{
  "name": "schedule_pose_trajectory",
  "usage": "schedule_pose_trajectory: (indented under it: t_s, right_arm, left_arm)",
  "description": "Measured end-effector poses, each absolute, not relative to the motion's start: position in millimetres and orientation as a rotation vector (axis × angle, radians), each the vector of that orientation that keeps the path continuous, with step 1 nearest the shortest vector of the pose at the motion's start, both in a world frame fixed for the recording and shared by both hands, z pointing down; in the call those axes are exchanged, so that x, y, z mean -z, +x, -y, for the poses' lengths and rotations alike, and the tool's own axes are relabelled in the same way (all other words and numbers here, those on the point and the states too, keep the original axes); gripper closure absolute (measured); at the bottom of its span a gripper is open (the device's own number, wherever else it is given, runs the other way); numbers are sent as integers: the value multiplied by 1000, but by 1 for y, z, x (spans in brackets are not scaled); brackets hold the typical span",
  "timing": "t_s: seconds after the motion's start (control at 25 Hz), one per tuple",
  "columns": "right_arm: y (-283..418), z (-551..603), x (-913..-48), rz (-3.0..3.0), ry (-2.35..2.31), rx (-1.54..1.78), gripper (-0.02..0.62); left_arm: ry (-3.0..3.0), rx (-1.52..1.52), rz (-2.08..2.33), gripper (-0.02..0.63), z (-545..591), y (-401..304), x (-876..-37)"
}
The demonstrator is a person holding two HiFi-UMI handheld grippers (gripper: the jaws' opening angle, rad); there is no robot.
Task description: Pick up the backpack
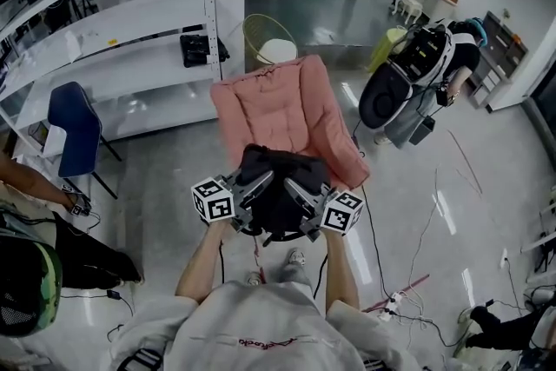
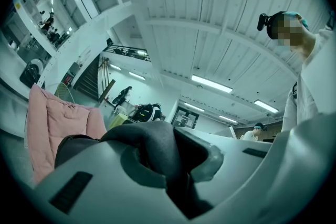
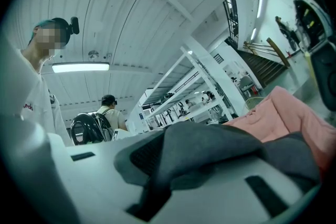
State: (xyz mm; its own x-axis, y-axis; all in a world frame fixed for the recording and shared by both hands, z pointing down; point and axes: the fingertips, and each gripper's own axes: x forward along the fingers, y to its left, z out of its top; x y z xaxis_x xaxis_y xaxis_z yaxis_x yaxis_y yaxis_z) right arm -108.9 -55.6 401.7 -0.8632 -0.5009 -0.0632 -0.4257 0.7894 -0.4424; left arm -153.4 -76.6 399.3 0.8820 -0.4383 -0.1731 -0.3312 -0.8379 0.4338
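The black backpack (image 1: 276,176) hangs in front of me over the front edge of a pink padded chair (image 1: 282,110). My left gripper (image 1: 257,187) grips it from the left and my right gripper (image 1: 301,194) from the right, both close together on its top. In the left gripper view a black strap (image 2: 157,152) is pinched between the jaws of the left gripper (image 2: 168,168). In the right gripper view dark grey backpack fabric (image 3: 210,157) lies clamped in the right gripper (image 3: 173,178). The pink chair (image 2: 47,123) shows behind the bag.
White shelving (image 1: 113,39) runs along the left, with a blue chair (image 1: 74,130) before it. A person wearing a black pack (image 1: 417,74) stands at the right. A yellow wire chair (image 1: 265,39) stands behind the pink one. Cables (image 1: 408,300) lie on the floor at lower right.
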Motion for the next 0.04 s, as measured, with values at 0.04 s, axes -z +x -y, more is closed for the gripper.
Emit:
schedule_pose_trajectory:
  t_s: [0.04]
  right_arm:
    - [-109,55,-402,-2807,-733,625,543]
  left_arm:
    - [2654,377,565,558,77,-154,-399]
